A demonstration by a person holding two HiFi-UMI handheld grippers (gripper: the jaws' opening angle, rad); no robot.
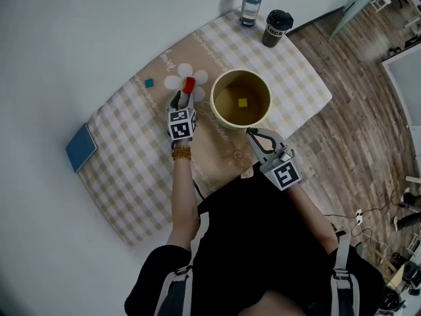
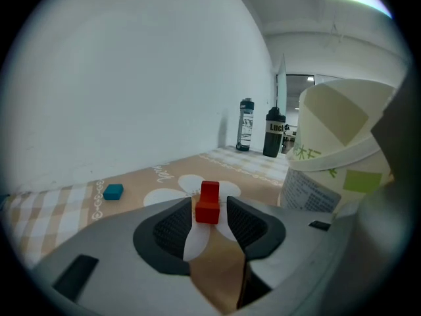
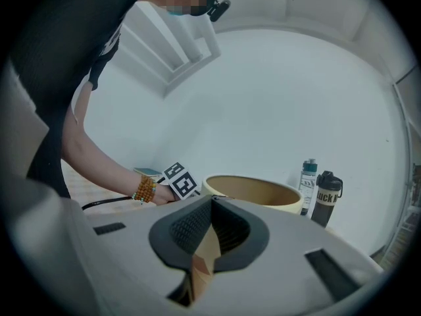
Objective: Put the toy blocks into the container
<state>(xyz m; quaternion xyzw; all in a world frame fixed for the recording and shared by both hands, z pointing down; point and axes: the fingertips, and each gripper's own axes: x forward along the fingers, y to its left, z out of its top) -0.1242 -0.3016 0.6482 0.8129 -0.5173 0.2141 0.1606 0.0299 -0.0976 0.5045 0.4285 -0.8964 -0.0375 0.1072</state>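
Red block (image 2: 208, 203) between parted left fingers (image 2: 172, 232); right fingers (image 3: 192, 230) pressed together (mug (image 3: 327, 199) reads "LUCK").

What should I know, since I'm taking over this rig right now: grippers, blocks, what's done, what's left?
Left gripper: open, with the red block between its jaws on the cloth, not gripped.
Right gripper: shut, empty, just in front of the container.
Done: the yellow block lies in the container.
Left: the red block, then the teal block further left on the cloth.
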